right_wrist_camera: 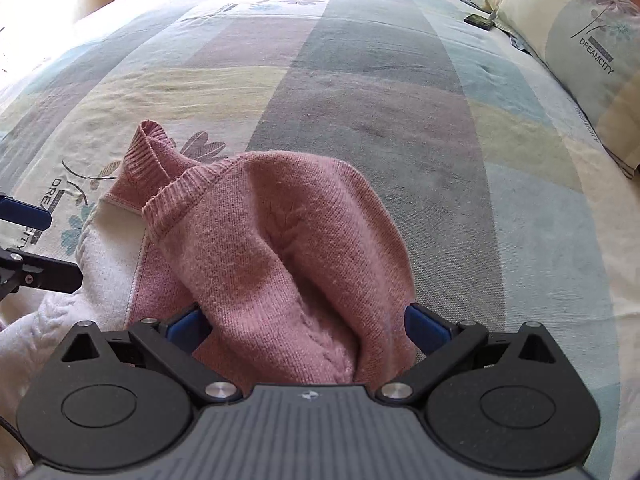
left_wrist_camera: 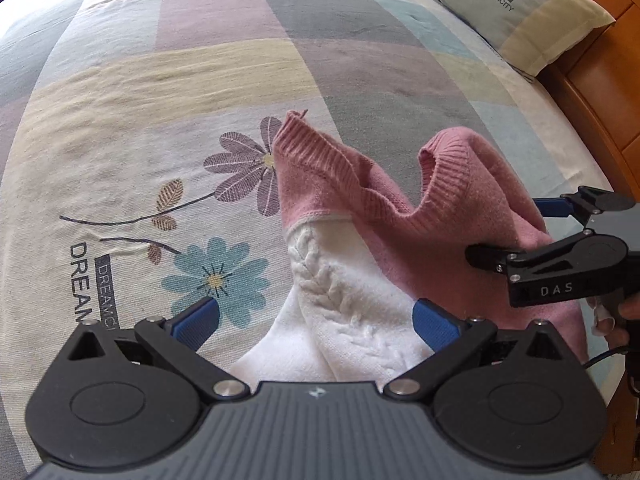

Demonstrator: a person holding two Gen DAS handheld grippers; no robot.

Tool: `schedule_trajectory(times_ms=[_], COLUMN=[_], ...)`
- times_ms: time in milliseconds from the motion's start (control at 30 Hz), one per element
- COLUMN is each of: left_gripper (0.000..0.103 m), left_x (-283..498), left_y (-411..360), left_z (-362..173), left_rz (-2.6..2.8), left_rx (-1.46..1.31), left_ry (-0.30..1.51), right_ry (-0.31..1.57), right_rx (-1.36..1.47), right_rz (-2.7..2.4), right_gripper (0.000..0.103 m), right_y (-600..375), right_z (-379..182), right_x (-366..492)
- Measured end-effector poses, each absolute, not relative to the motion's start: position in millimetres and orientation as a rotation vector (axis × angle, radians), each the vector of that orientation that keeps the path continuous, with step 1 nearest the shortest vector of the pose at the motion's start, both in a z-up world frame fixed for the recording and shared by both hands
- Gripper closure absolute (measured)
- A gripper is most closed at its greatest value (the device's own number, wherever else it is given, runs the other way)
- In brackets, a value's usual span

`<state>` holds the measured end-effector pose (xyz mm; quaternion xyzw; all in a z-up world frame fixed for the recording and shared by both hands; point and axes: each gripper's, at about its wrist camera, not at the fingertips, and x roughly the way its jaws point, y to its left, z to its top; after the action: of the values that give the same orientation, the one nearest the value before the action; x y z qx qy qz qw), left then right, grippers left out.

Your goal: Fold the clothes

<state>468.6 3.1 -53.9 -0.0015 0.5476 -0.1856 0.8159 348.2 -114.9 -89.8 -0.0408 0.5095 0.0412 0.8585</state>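
Note:
A pink and white knit sweater lies bunched on the bed, its ribbed pink collar and one cuff turned up. My left gripper is open, and the sweater's white cable-knit part lies between its blue pads. The right gripper comes in from the right over the pink part. In the right wrist view, my right gripper stands open with a hump of the pink sweater between its wide-apart fingers. The left gripper shows at the left edge beside the white part.
The bedspread has pastel blocks and a flower print. A matching pillow lies at the far right by a wooden headboard. A small dark object sits near the pillow. A hand holds the right gripper.

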Motion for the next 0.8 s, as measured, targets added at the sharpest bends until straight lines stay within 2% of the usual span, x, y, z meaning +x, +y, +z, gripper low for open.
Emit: schedule_trajectory(times_ms=[300, 633, 800], left_gripper=[0.001, 0.001, 0.001], left_x=[456, 435, 412], left_y=[14, 36, 8], left_z=[-46, -40, -46], left_rz=[-0.345, -0.246, -0.348], left_rx=[0.080, 0.113, 0.098], left_ry=[1.164, 1.217, 1.265], right_ry=[1.082, 1.012, 1.003], right_rx=[-0.078, -0.004, 0.013], right_rz=[-0.040, 0.032, 0.051], right_gripper=[0.000, 0.000, 0.000], right_y=[-176, -180, -172], right_z=[-94, -49, -40], right_x=[360, 330, 319])
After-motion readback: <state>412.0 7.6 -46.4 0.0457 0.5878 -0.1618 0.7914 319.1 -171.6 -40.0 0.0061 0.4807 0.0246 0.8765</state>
